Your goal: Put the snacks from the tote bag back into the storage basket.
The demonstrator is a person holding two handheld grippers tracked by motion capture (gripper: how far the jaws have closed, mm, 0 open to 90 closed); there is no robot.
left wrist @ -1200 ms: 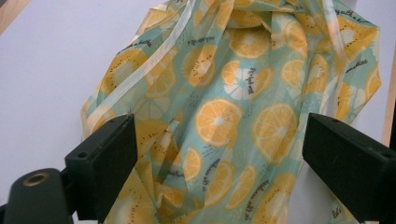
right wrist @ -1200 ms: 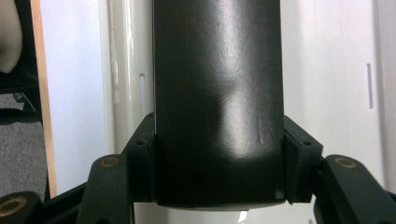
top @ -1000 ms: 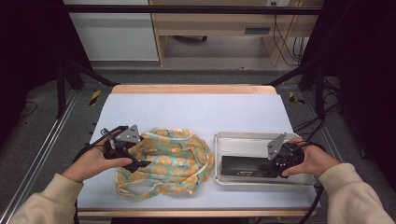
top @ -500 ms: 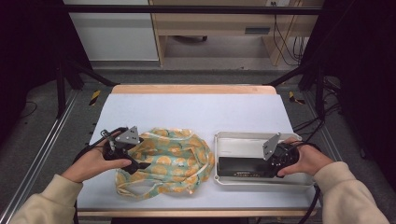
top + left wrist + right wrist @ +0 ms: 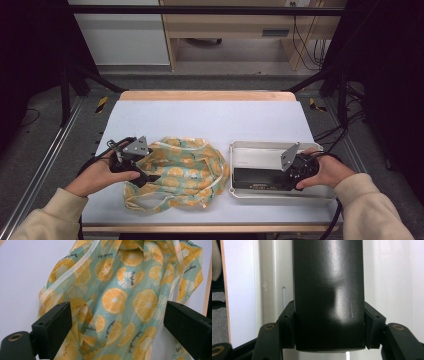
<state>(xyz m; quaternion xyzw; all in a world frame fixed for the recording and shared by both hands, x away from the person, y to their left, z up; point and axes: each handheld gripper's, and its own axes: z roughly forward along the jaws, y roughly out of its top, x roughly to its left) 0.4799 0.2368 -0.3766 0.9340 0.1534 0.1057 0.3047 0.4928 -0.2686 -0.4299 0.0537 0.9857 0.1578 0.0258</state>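
Long black rectangular box [image 5: 260,178] lies flat in the white plastic tray [image 5: 250,152] on the table's right, long axis left-right across the high view. Right gripper [image 5: 329,327] clamps its right end, jaws pressed on both long sides, box running straight away from them. Left gripper [image 5: 117,325] spread wide, gripping nothing, over the teal orange-print fabric bag [image 5: 185,170], just left of the tray.

Looks like a lab or recording workspace: white-topped table [image 5: 210,117] with wood edging inside a black metal frame [image 5: 210,9], cables [image 5: 305,30] trailing over grey floor, hazard tape [image 5: 101,104] beside it, plain wooden bench [image 5: 225,25] behind.
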